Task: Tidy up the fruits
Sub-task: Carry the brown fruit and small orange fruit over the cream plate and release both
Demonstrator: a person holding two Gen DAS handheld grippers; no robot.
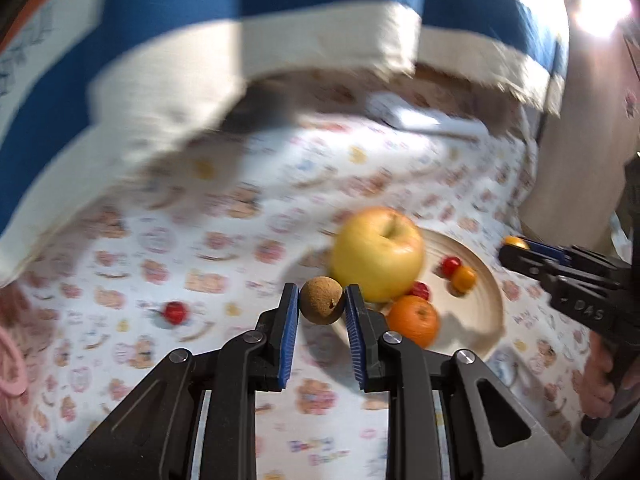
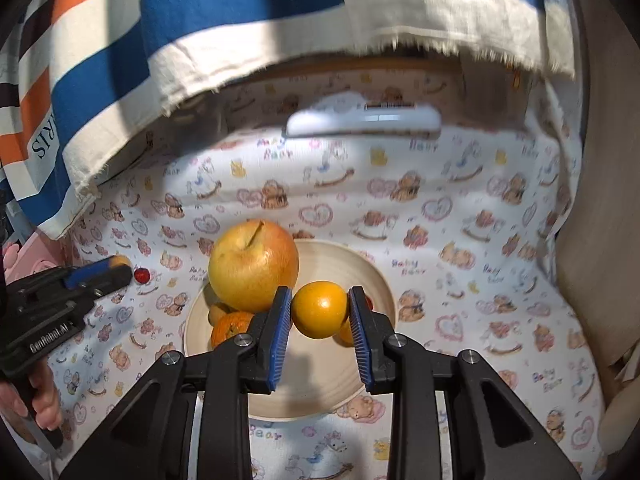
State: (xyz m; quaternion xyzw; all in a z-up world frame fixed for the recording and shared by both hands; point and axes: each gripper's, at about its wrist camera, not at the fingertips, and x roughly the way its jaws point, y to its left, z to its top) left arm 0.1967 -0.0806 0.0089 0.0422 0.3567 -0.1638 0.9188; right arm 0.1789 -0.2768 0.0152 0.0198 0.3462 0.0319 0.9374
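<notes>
Both hands are carrying fruit to the shallow cream bowl point(image 2: 384, 280): the left gripper point(image 1: 322, 304) has its jaws pinching a rough brown round fruit point(image 1: 321, 300), the right gripper point(image 2: 320, 310) pinching a small smooth orange fruit point(image 2: 319, 309). Next, lower and release at 6 o'clock of the big yellow apple point(image 2: 253, 264).

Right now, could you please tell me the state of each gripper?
Left gripper: shut on the small brown fruit.
Right gripper: shut on the small orange fruit, above the bowl.

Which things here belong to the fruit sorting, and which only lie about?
Job: bowl, apple, orange, brown fruit in left gripper, yellow-orange fruit in right gripper, red cherry tomato on cloth.

Lying about: white device, striped cloth.
</notes>
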